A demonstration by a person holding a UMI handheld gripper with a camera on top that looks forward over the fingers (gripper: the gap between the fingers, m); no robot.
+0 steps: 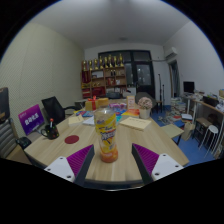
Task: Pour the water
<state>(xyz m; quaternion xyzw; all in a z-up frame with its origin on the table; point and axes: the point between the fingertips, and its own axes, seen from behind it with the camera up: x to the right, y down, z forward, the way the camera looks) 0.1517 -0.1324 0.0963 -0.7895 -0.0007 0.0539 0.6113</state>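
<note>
1. Bottle (106, 137): upright at 12 o'clock between the fingers, on the wooden table (140, 140).
2. Gripper (107, 160): fingers spread wide, gaps either side of the bottle; nothing gripped.
3. Judgement: pouring not begun; grasp, lift, tilt remain. No receiving vessel identified.

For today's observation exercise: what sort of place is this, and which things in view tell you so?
Probably an office or lab meeting room. A large wooden table holds clutter, office chairs stand around it, and shelves line the far wall. A bottle stands between the gripper fingers.
</note>
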